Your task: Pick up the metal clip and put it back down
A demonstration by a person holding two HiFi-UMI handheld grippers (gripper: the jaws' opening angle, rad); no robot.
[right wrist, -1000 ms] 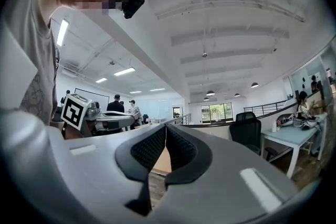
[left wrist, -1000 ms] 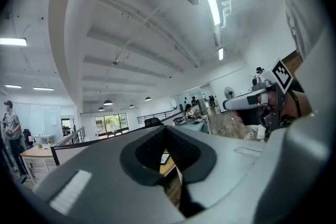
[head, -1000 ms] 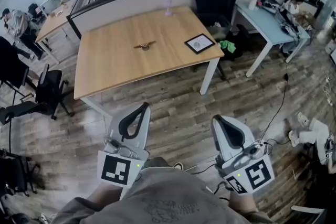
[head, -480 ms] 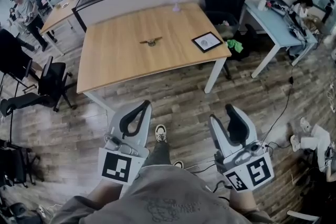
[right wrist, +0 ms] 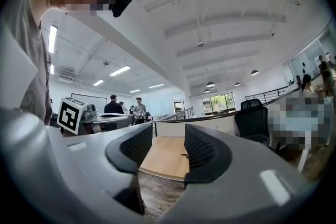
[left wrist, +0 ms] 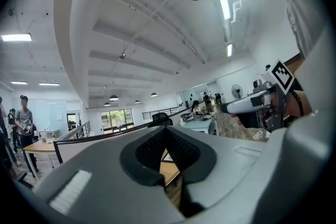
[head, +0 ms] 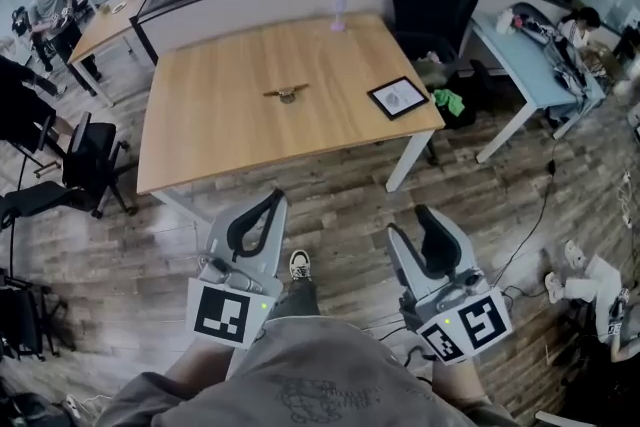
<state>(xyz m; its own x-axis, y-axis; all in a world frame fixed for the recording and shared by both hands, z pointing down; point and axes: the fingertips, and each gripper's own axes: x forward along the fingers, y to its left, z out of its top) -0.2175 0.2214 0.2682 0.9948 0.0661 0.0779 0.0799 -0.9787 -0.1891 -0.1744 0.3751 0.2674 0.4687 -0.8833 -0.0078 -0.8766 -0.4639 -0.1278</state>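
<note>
The metal clip lies near the middle of the wooden table, well ahead of both grippers. My left gripper is held low at the left over the floor, its curved fingertips meeting and nothing between them. My right gripper is held at the right, open and empty. In the right gripper view the clip is a small dark speck on the far table, seen between the spread jaws of the right gripper. In the left gripper view the left gripper fills the lower part, with a strip of table showing below its tips.
A black-framed tablet lies at the table's right corner and a small purple object at its far edge. A black office chair stands behind the table, another chair at the left, a blue desk at the right. People stand far left.
My right gripper's jaws have gone from shut to open. My left gripper stays shut. The person's shoe has come into view between the grippers, and the table has shifted slightly in view.
</note>
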